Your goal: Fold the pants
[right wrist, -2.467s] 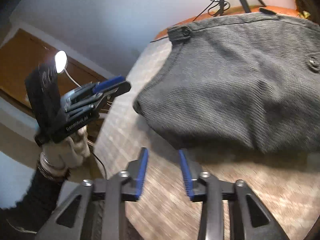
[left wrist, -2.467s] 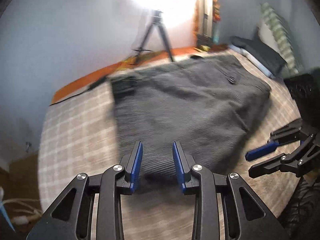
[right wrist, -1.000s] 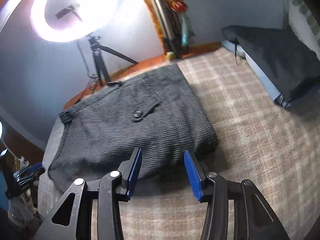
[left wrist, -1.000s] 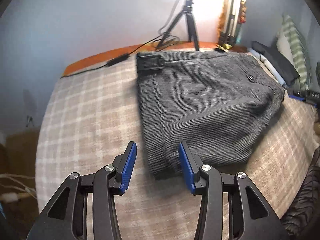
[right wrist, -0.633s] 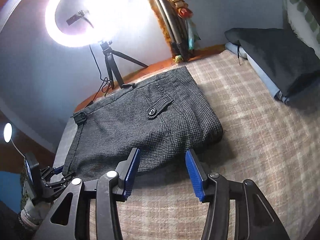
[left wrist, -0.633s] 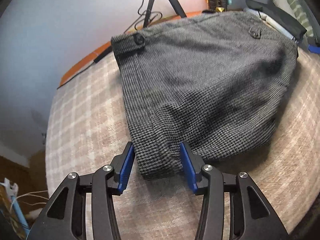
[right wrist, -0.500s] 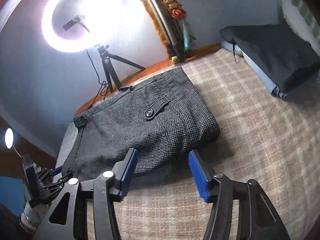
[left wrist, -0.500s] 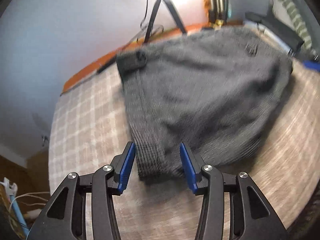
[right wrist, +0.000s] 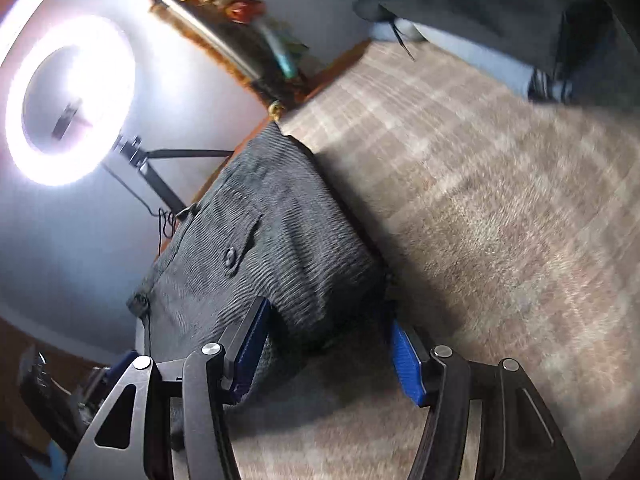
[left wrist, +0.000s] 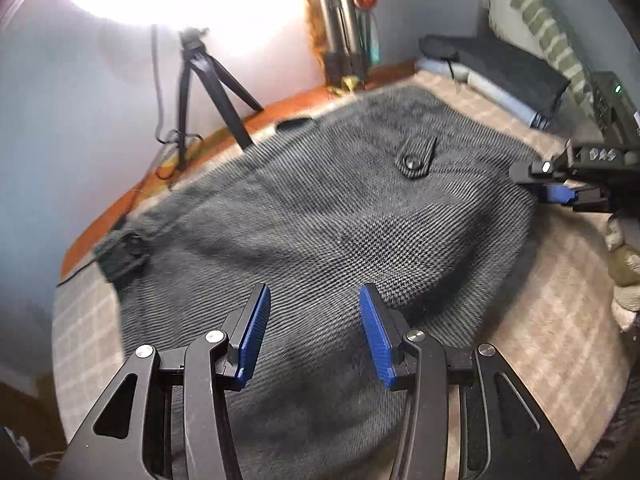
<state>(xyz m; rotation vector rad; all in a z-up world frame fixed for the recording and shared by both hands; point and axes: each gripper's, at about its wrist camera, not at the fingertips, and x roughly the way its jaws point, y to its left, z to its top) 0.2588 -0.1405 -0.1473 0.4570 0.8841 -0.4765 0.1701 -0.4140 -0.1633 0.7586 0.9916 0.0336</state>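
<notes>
Writing: none readable on either gripper or the pants; all is blurred.
Containers: none to tell of.
Pants [left wrist: 320,208]: dark grey, folded into a thick pad, lying on the checked bedcover [right wrist: 500,220]; buttoned pocket flap [left wrist: 416,156] faces up.
Left gripper [left wrist: 314,334]: blue pads apart, over the pad's near edge, cloth between them, not pinched.
Right gripper [right wrist: 328,354]: pads spread wide, straddling the pad's near right corner; whether they touch cloth, cannot tell.
Background: ring light [right wrist: 68,100] on a tripod [left wrist: 200,80]; dark pillow [right wrist: 500,8] at the bedhead.
</notes>
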